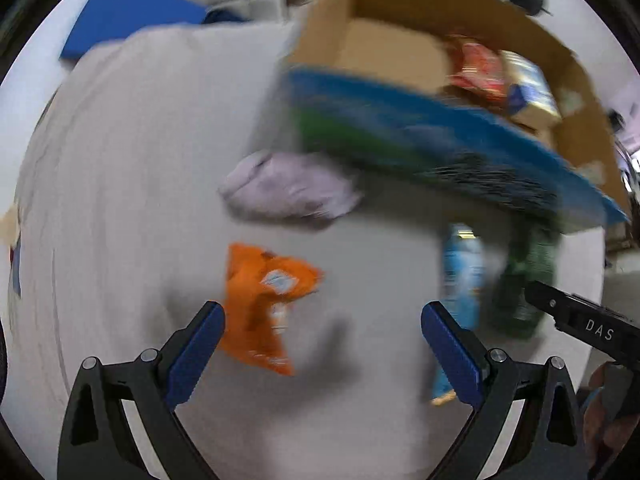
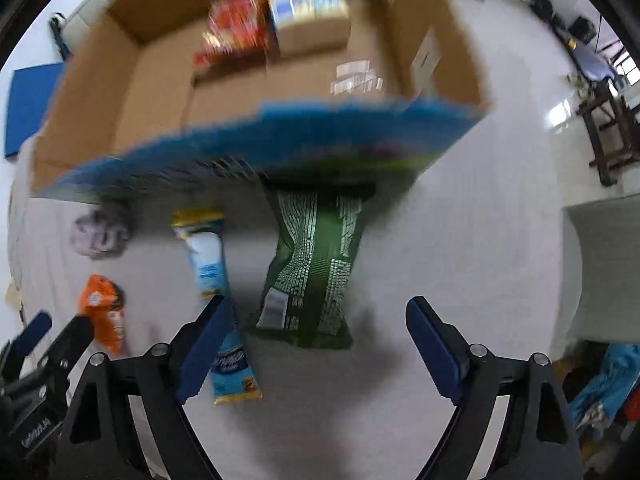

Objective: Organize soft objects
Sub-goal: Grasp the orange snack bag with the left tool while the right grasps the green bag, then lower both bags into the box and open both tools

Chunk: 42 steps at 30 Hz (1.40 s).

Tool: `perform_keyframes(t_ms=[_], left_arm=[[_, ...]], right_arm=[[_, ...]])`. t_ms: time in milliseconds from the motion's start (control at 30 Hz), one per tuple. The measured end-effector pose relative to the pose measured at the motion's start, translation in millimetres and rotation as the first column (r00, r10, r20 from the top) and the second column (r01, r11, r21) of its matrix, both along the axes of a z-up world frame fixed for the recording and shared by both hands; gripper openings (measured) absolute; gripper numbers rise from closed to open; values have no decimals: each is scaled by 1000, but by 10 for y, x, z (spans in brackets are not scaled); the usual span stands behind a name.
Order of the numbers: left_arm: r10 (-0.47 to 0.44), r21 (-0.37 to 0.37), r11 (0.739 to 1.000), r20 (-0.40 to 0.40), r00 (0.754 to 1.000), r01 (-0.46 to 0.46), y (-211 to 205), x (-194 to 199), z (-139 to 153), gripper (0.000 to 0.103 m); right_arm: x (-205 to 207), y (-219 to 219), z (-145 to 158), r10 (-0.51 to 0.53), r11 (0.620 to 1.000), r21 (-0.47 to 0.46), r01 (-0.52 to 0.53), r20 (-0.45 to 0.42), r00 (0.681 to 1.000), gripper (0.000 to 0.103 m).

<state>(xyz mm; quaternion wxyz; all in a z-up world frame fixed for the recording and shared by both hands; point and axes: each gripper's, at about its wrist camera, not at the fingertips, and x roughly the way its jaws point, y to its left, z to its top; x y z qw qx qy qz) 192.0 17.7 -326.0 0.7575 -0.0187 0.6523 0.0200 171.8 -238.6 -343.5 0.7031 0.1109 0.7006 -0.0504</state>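
While both frames are smeared by motion, the left wrist view shows the left gripper point(image 1: 322, 340) with jaws spread wide and empty above the pale desk point(image 1: 120, 200), the orange packet point(image 1: 262, 304) lying just ahead of its left finger. A lilac cloth bundle point(image 1: 288, 192) lies farther on, beside the cardboard box point(image 1: 384, 40), whose blue-printed flap point(image 1: 440, 140) hangs forward.

In the right wrist view, the right gripper point(image 2: 316, 340) is likewise wide open and holds nothing; the green bag point(image 2: 316, 264) lies between and beyond its fingers, the blue-and-white pouch point(image 2: 216, 280) passing by the left one. The step appears to be reaching for a loose item; next, one gripper must descend, close on a packet and carry it into the box.
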Motion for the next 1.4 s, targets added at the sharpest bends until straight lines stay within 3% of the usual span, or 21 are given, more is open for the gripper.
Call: perform_keyframes(t_ms=[67, 133, 167, 433, 500, 633, 667, 833, 1000, 1400], left_arm=[[49, -6, 999, -16, 999, -49, 201, -9, -62, 101], [70, -5, 998, -39, 997, -70, 357, -3, -127, 101], [71, -5, 997, -49, 996, -71, 394, 2, -152, 101], [-3, -32, 999, -157, 988, -2, 402, 121, -525, 100], [-29, -33, 999, -185, 982, 23, 346, 120, -621, 89], [-58, -32, 998, -218, 974, 53, 256, 64, -734, 44], [-59, -24, 998, -215, 975, 55, 240, 44, -733, 44], [-74, 10, 997, -189, 979, 77, 82, -58, -594, 35], [-90, -2, 996, -146, 985, 91, -201, -207, -335, 34], [-151, -110, 982, 18, 988, 152, -890, -399, 673, 34]], right_arm=[[18, 48, -161, 0, 1000, 7, 0, -27, 1000, 83], [-4, 113, -292, 11, 1000, 10, -10, -57, 998, 69], [-26, 139, -332, 13, 1000, 8, -13, -70, 997, 57], [-298, 315, -339, 79, 997, -11, -80, -100, 992, 46], [-345, 331, -352, 84, 996, -12, -86, -105, 991, 46], [-412, 369, -393, 89, 996, -15, -91, -108, 990, 46], [-415, 378, -400, 88, 996, -13, -90, -108, 990, 46], [-408, 391, -352, 81, 997, 11, -81, -103, 991, 42], [-481, 367, -180, 72, 997, 34, -69, -77, 994, 39], [-665, 295, 723, 88, 989, 115, -92, 45, 995, 37]])
